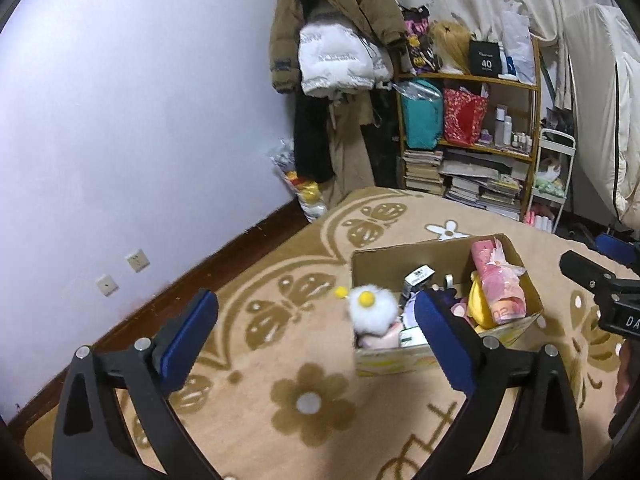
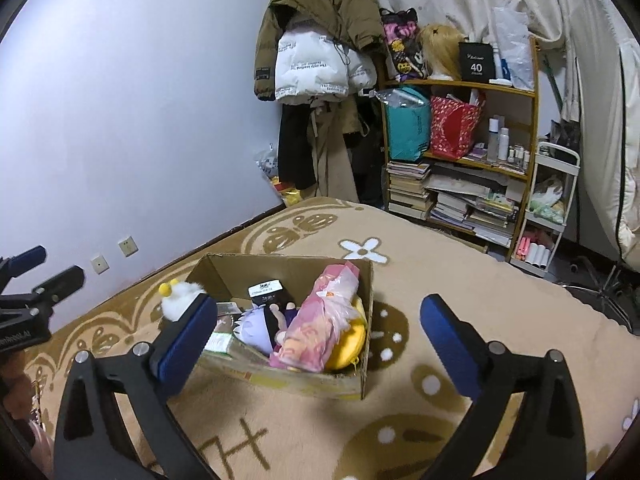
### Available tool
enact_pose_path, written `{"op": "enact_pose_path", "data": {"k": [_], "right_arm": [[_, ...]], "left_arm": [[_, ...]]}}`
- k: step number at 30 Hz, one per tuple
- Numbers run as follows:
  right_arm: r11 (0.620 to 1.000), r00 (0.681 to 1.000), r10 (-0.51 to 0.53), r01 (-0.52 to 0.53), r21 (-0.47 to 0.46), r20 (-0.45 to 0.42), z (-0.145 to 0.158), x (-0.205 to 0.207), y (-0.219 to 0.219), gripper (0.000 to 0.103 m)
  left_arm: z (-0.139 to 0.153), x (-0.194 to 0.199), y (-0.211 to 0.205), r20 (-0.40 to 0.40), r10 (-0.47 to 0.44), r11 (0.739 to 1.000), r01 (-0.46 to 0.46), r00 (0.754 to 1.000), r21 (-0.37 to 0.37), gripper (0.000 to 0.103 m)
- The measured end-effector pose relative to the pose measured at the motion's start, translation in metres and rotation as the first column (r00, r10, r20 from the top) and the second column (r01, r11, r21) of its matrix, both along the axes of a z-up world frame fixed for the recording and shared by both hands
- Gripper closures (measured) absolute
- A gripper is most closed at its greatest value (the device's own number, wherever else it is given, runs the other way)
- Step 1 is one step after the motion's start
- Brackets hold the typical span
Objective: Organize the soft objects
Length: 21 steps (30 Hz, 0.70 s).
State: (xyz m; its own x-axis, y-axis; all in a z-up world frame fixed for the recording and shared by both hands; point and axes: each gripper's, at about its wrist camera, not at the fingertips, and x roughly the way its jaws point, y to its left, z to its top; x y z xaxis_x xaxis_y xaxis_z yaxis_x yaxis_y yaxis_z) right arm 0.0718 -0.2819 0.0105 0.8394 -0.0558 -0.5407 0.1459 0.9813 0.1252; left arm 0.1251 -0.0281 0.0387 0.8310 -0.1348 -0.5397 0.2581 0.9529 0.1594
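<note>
Cardboard box (image 2: 280, 376) sits on the flowered rug (image 2: 440, 280), its toys packed close. From the left: a white fluffy plush (image 1: 370, 310) perched on the rim, then a pink doll (image 2: 316, 328). Left gripper (image 1: 316, 336) and right gripper (image 2: 318, 338) gape wide, holding nothing.

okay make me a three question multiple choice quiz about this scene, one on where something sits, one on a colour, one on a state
1. Where is the white fluffy toy?
A. at the cardboard box's corner
B. on the shelf
C. hung on the wall

2. What colour are the pads on the tongs?
A. red
B. blue
C. green

3. How do the right tongs stand?
A. shut on the toy
B. shut, empty
C. open, empty

Answers: 1 A, it sits on the box's corner edge. 2 B, both views show blue pads. 3 C, the pads stand wide apart, gripping nothing.
</note>
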Motion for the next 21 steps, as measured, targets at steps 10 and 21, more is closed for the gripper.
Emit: {"op": "enact_pose_path", "data": {"k": [10, 21], "right_arm": [[0.999, 0.997, -0.016, 0.019, -0.044, 0.072, 0.021, -0.053, 0.012, 0.0], [0.998, 0.989, -0.042, 0.047, -0.032, 0.142, 0.007, -0.099, 0.014, 0.0]], "left_arm": [[0.014, -0.051, 0.028, 0.057, 0.022, 1.0, -0.021, 0.998, -0.008, 0.005], [0.011, -0.105, 0.042, 0.175, 0.034, 0.998, -0.025, 0.984, -0.053, 0.005]]}}
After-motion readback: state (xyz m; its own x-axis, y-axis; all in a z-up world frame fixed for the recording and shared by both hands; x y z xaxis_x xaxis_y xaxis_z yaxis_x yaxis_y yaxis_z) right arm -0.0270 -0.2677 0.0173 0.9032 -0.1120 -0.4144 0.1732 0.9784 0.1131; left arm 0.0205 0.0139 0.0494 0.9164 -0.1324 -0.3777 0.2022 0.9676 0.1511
